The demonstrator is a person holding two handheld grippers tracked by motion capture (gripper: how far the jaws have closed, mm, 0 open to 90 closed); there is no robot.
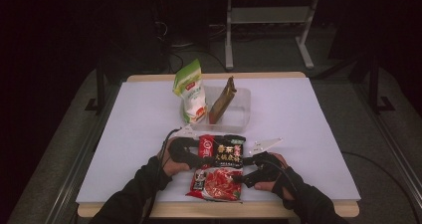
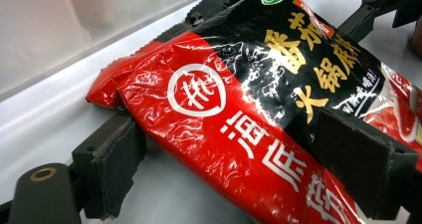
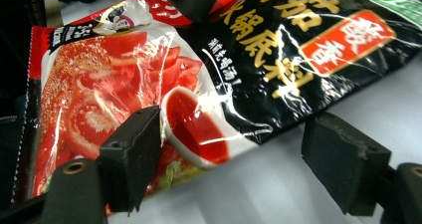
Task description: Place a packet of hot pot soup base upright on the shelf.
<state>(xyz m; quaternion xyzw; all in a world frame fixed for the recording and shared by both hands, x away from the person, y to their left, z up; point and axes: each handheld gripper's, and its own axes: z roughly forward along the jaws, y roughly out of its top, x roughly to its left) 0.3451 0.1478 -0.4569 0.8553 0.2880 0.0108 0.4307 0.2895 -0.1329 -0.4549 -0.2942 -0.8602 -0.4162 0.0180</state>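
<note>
A red and black sauce packet (image 1: 219,167) with yellow lettering lies at the front middle of the white table (image 1: 308,124). My left gripper (image 1: 196,152) comes in from the left and is shut on the packet's upper end (image 2: 224,109), one jaw below its edge and the other across its printed face. My right gripper (image 1: 246,176) sits at the packet's right side. In the right gripper view its jaws stand apart (image 3: 239,159), the left one over the packet's tomato picture (image 3: 149,84) and the right one over bare table.
Behind the packet stands a clear plastic tub (image 1: 239,109) holding an upright green and white bag (image 1: 191,92) and a brown packet (image 1: 223,102). Bare table lies to the left and right. Dark floor and desk legs surround the table.
</note>
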